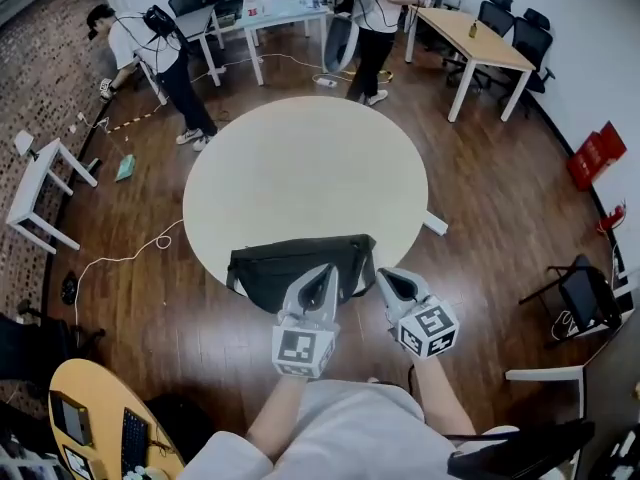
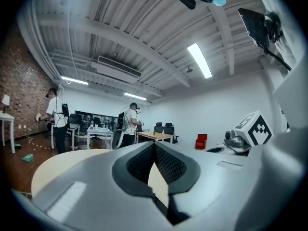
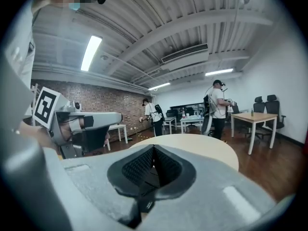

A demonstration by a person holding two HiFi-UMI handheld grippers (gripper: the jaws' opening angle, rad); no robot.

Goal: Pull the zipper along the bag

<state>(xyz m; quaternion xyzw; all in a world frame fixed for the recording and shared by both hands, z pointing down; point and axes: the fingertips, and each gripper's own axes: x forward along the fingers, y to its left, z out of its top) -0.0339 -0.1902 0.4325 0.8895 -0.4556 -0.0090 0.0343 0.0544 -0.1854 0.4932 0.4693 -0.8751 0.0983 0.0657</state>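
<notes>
The black bag [image 1: 290, 266] lies flat at the near edge of the round, pale surface [image 1: 300, 158], its long side facing the person. The left gripper [image 1: 326, 271] hovers over the bag's near edge, toward its right half, with its jaws pressed together at the tips and nothing between them; in its own view only the pale surface shows through the gap below the tips. The right gripper [image 1: 383, 277] sits just off the bag's right end, beside the left one. Its jaws are likewise together and I can see nothing clamped in them. Further back, two people [image 1: 160, 63] stand among white desks [image 1: 285, 13], and a wooden table [image 1: 475, 38] with dark chairs stands by the wall.
</notes>
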